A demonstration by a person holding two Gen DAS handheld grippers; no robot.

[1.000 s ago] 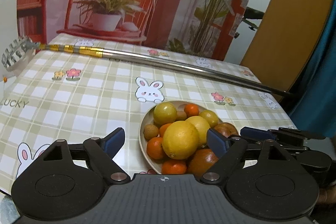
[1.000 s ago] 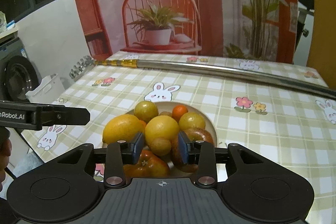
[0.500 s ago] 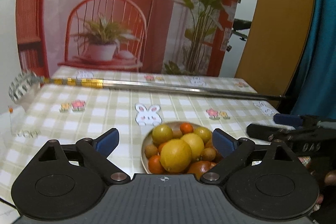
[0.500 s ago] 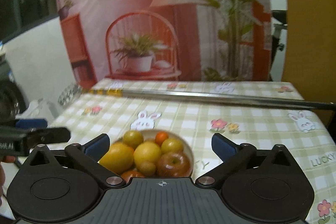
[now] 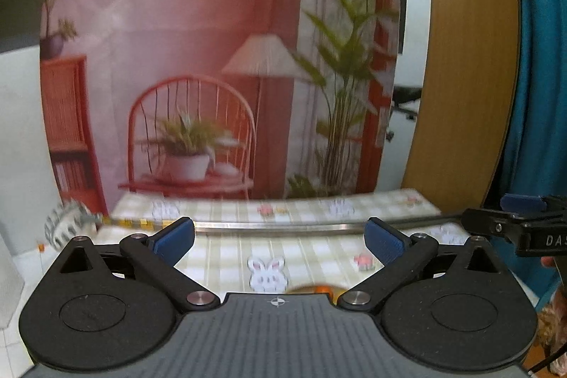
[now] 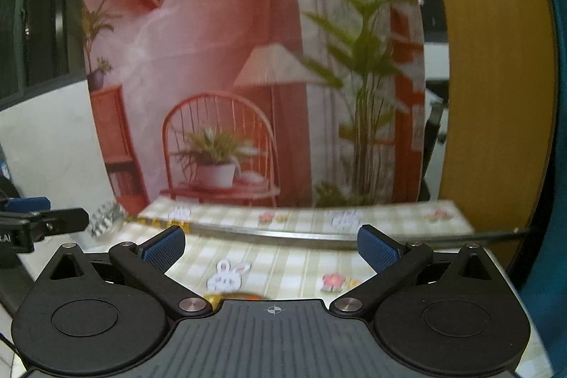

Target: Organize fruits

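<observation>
Both grippers are raised, aimed over the counter (image 5: 219,257) at the backdrop. Left gripper (image 5: 280,238) jaws spread, empty; right gripper (image 6: 271,245) jaws spread, empty. Fruit (image 5: 319,288) barely shows: an orange sliver at the lower edge of each view, just beyond the gripper body, bowl hidden. Nothing lies loose on the cloth, so sorting looks done or paused; can't tell which. Writing: "DAS" on the right gripper's side in the left view; "AI" on the left gripper's in the right view.

Soft, even indoor light, moderately bright, no hard shadows; both views smeared by motion blur, worst on the backdrop (image 5: 219,87) and checked tablecloth (image 6: 294,257); fisheye bends the edges; near gripper bodies stay sharp.
</observation>
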